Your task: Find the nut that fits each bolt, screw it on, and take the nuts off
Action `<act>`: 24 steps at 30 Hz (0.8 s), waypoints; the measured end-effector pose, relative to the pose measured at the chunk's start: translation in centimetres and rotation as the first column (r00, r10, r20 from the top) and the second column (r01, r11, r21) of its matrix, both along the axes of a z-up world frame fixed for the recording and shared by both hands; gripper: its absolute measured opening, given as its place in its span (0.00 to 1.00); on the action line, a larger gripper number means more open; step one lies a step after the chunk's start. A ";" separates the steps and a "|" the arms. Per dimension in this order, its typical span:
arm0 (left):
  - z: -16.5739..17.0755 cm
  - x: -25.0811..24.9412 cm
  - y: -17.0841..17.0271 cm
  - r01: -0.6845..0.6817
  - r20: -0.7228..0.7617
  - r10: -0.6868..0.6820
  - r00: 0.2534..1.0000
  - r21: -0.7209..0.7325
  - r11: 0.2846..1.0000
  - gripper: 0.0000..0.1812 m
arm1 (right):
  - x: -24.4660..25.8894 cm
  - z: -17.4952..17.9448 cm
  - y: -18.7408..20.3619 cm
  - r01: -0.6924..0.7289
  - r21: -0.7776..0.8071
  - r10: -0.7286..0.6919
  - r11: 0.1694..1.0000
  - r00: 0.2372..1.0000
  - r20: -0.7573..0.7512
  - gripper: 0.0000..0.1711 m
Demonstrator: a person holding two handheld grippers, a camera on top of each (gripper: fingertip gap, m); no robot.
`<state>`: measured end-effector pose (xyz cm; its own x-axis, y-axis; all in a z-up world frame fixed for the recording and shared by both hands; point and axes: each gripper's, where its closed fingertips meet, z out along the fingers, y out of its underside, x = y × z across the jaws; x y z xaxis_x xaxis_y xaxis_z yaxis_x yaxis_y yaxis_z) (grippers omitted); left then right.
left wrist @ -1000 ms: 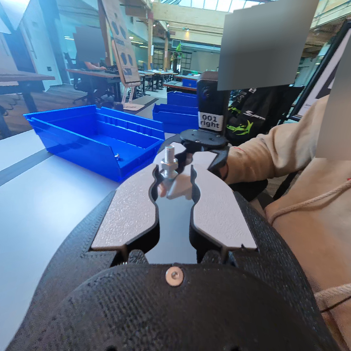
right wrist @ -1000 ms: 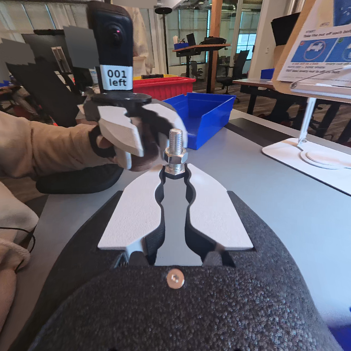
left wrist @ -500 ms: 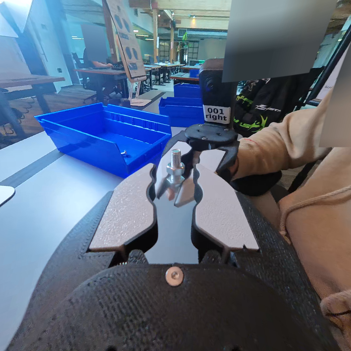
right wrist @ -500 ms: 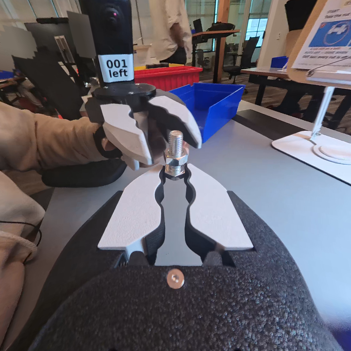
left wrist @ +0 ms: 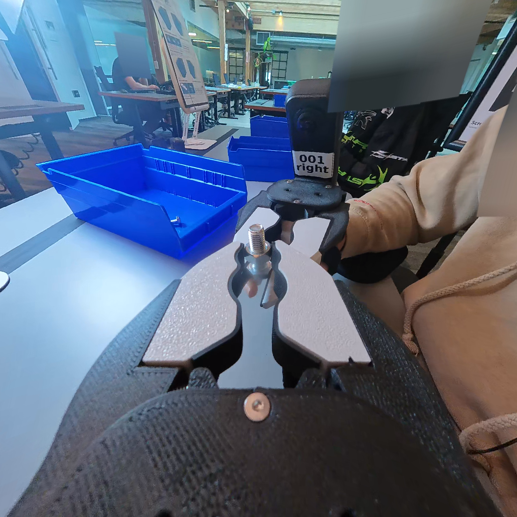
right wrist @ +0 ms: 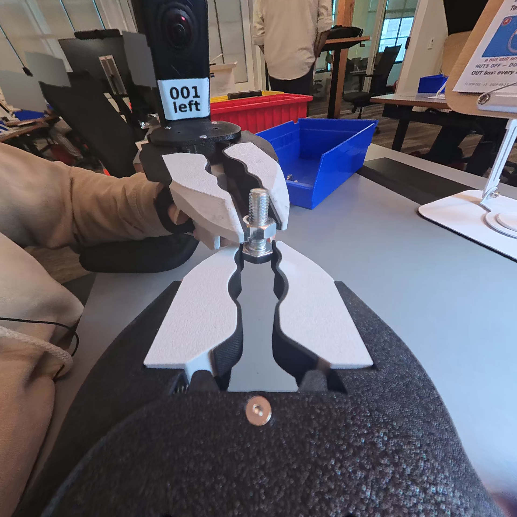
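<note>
Above a grey table point(right wrist: 391, 265), the right gripper point(right wrist: 256, 253) is clamped on the head of an upright bolt point(right wrist: 258, 207), its two white fingertips pressed against the hexagonal head at the very bottom of the shank. The threaded end of the bolt points straight up, and a nut point(right wrist: 258, 231) sits on the thread just above the head, with a short stretch of bare thread between them. The left gripper point(right wrist: 258, 223) comes in from the far side and tilts downward, and its fingers are closed on the flats of that nut. In the left wrist view the same nut point(left wrist: 257, 249) lies between the tips of the left gripper point(left wrist: 256, 250), with the bolt point(left wrist: 256, 237) rising above them and the right gripper point(left wrist: 258, 279) underneath; how firmly the left fingers bite is hard to judge there, since the tips hide most of the nut. A person's beige sleeve point(left wrist: 405, 207) leads to the right gripper's handle. Behind the bolt, well apart from it, a blue bin point(left wrist: 145, 195) stands on the table with a small metal fastener point(left wrist: 176, 221) lying near its open front. In the right wrist view another blue bin point(right wrist: 321, 156) stands beyond the left gripper, a few small metal pieces point(right wrist: 291, 177) on its floor, and a white sign stand point(right wrist: 475, 212) rests on the table to the right.
</note>
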<state>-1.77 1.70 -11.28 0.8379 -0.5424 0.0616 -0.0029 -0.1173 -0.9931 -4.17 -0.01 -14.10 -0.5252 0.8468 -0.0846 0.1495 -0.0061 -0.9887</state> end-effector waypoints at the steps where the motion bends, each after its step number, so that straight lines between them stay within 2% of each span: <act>1: 0.1 0.0 0.0 0.002 0.011 -0.002 1.000 0.002 1.000 0.10 | 0.0 0.1 0.0 0.001 -0.002 -0.001 1.000 1.000 -0.005 0.11; 7: 0.5 0.2 0.0 -0.002 0.043 0.002 0.999 0.014 1.000 0.10 | 0.2 0.5 0.0 0.010 -0.026 -0.011 1.000 1.000 -0.025 0.10; 9: 0.7 0.1 -0.2 -0.005 0.040 0.004 0.999 0.025 1.000 0.13 | 0.1 0.7 0.4 0.018 -0.054 -0.019 0.998 1.000 -0.014 0.10; 10: 1.0 0.2 -0.6 0.024 0.054 -0.025 0.998 0.031 0.999 0.10 | 0.1 0.8 0.9 0.035 -0.068 -0.035 0.997 0.999 -0.007 0.10; 11: 1.5 0.9 -1.5 0.102 0.072 -0.106 0.992 0.053 0.993 0.00 | -0.1 0.8 1.6 0.058 -0.075 -0.058 0.996 0.998 0.002 0.10; 12: 1.9 1.0 -1.7 0.109 0.086 -0.115 0.990 0.062 0.992 0.00 | -0.2 0.7 2.2 0.076 -0.075 -0.075 0.994 0.997 0.014 0.10; 15: 1.4 -0.2 -0.7 0.000 0.040 -0.003 0.999 0.054 0.999 0.11 | -0.2 0.5 2.3 0.073 -0.059 -0.072 0.996 0.997 0.022 0.10; 18: 0.4 -0.5 0.2 -0.033 0.057 0.032 0.998 0.011 0.999 0.21 | 0.0 0.2 0.9 0.033 -0.025 -0.032 0.999 0.999 0.022 0.11; 22: 0.2 0.3 -0.1 0.008 0.032 -0.008 0.999 -0.006 1.000 0.21 | -0.1 -0.2 0.8 0.031 -0.008 -0.031 0.999 0.999 0.036 0.11; 23: 0.4 0.2 -0.4 0.019 0.035 -0.019 0.999 -0.007 1.000 0.16 | -0.2 -0.2 1.2 0.052 -0.009 -0.051 0.999 0.998 0.038 0.11; 24: 0.9 0.7 -1.3 0.096 0.061 -0.097 0.993 0.009 0.995 0.02 | -0.4 -0.2 1.8 0.075 -0.015 -0.074 0.997 0.996 0.041 0.11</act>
